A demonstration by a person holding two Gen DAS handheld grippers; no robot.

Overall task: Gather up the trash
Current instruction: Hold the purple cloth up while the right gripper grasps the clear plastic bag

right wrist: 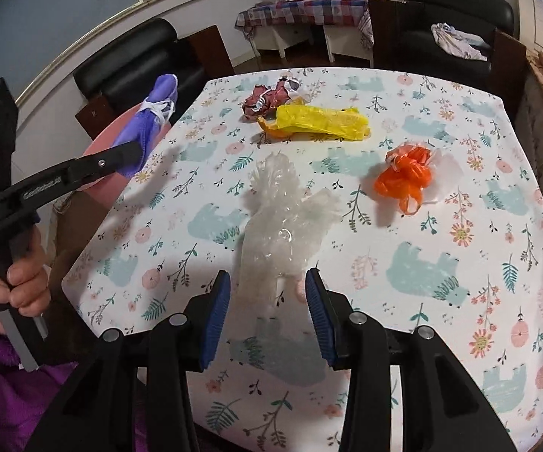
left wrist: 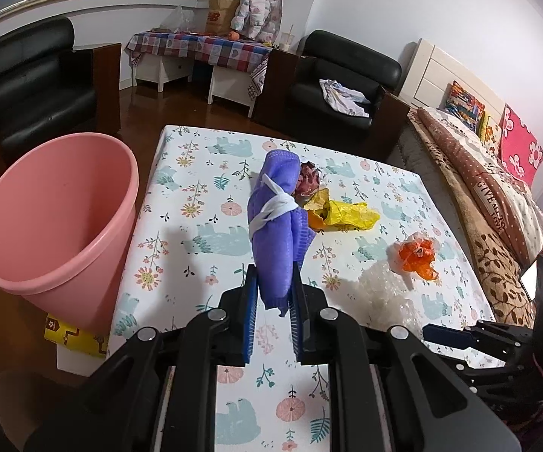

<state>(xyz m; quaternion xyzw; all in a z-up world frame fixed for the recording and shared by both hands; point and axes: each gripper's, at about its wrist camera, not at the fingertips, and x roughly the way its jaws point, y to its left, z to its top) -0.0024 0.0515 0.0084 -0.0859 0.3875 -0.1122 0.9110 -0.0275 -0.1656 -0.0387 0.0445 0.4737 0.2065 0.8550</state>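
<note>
My left gripper (left wrist: pixel 273 301) pinches the purple cloth bundle (left wrist: pixel 277 226), which sticks up and away from it. The pink bin (left wrist: pixel 57 222) sits to the left of it, beside the table (left wrist: pixel 181 226), so I think this hand goes that way. My right gripper (right wrist: pixel 267 297) is spread, its jaws apart on each side of the clear plastic wrap (right wrist: pixel 282 222). The wrap's near end lies between them, and it stretches straight away from me on the table.

Purple bundle (left wrist: pixel 275 226), pink bin (left wrist: pixel 57 222), yellow bag (right wrist: pixel 320 122), orange bag (right wrist: pixel 405 177), floral bear-print tablecloth (right wrist: pixel 459 263)
</note>
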